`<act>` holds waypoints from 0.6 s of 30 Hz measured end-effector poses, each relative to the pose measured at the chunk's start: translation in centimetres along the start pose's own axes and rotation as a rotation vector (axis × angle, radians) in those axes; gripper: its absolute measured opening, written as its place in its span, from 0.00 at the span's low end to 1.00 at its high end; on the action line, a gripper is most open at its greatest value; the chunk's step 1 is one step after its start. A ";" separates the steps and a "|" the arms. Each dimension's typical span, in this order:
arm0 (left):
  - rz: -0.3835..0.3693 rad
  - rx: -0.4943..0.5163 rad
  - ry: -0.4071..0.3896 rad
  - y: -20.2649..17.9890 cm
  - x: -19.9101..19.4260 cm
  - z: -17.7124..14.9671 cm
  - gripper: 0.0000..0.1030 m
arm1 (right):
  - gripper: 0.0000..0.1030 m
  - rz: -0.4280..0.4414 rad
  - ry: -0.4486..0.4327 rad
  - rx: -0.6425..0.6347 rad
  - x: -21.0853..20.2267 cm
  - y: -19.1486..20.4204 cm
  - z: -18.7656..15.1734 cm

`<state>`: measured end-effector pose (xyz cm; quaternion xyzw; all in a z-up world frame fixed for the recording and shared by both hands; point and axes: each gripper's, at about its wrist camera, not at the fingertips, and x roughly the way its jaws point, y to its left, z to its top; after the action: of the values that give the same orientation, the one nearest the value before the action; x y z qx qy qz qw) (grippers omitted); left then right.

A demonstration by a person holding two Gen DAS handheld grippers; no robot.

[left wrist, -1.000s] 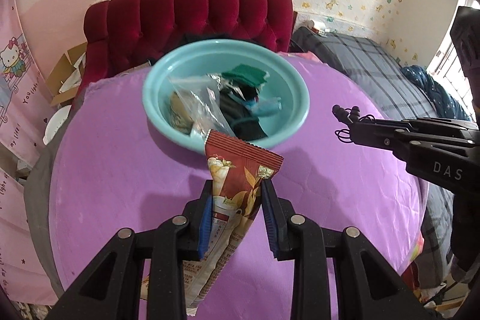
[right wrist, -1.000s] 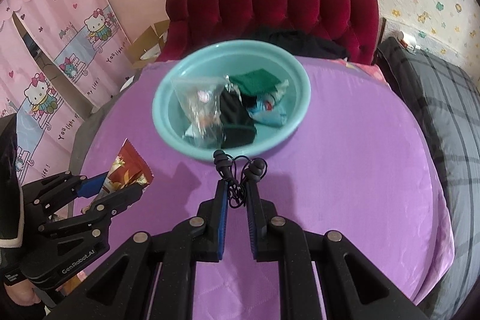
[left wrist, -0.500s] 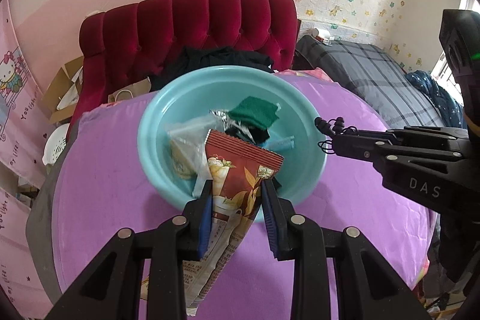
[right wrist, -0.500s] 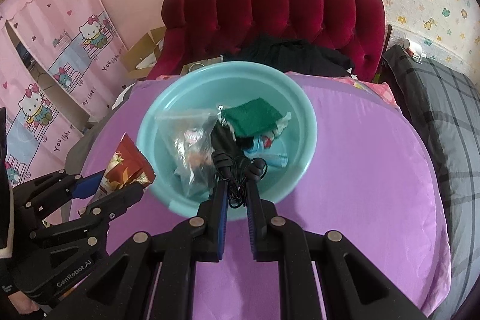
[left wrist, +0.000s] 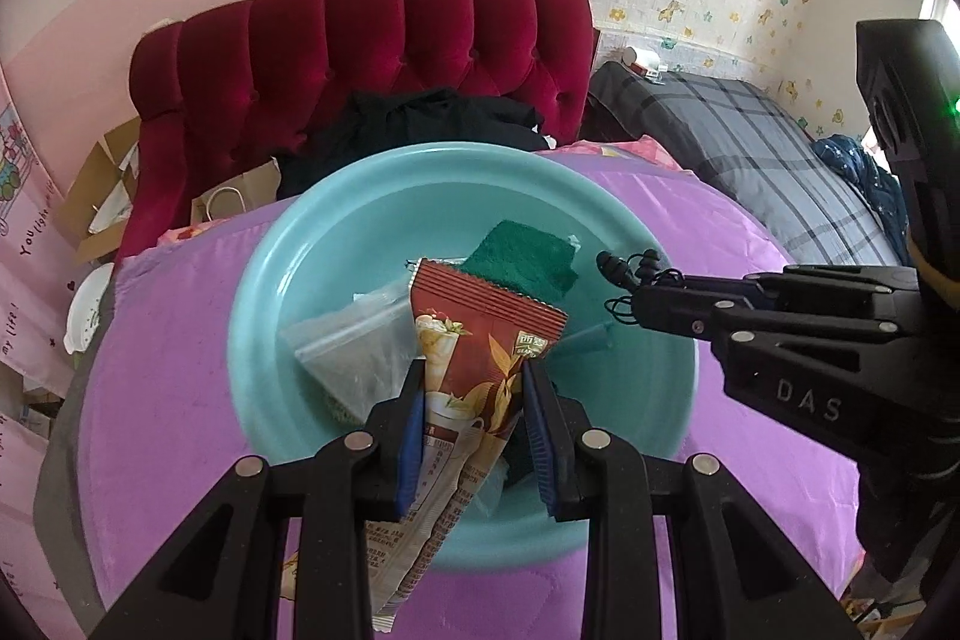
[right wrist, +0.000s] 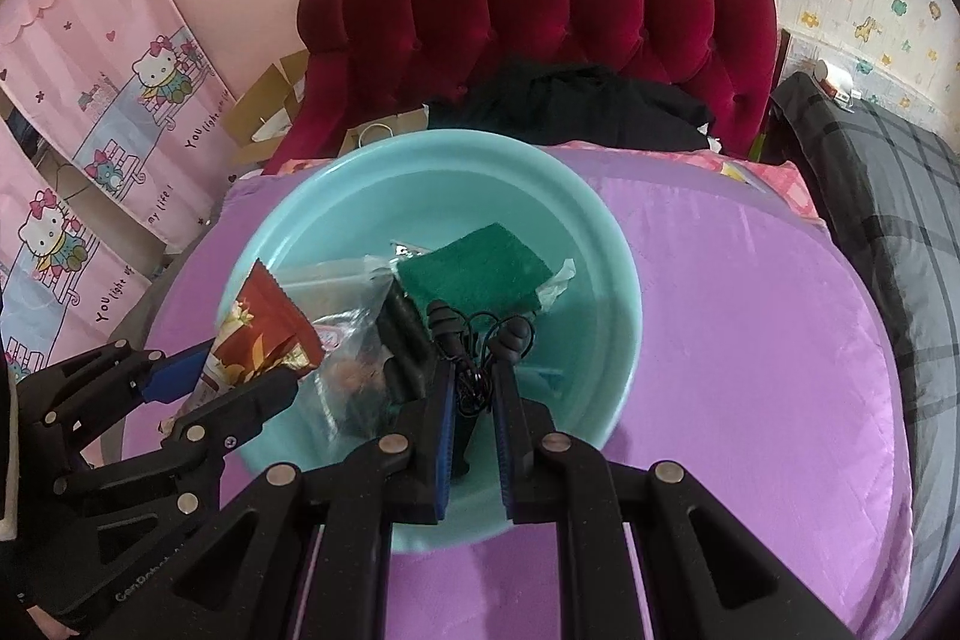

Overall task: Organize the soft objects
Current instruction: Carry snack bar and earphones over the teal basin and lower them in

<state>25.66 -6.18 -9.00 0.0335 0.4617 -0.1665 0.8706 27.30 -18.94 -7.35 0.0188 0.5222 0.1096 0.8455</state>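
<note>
Jaws clamped on their loads, the left gripper with its red snack packet and the right gripper with tangled black earphones have advanced from the purple tabletop to hang over the teal basin, apparently ready to drop both in.

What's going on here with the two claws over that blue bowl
A person is sorting small soft things into the teal basin on the purple cloth. The left claw is shut on a red snack packet, and the right claw is shut on a tangle of black earphones. Both hang over the basin, which already holds a green cloth and a clear plastic bag. Neither item is released yet.
</note>
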 end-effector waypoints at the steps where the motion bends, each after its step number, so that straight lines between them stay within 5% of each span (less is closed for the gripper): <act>1: 0.000 0.001 -0.001 0.1 0.3 0.1 0.32 | 0.11 0.000 0.006 0.005 0.7 -0.1 0.2; 18: 0.012 0.026 0.024 1.8 5.7 2.0 0.33 | 0.12 -0.023 0.089 0.018 8.3 -0.8 1.6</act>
<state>30.76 -6.35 -12.70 0.0496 0.4696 -0.1668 0.8655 32.40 -17.88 -14.00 0.0154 0.5604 0.0961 0.8225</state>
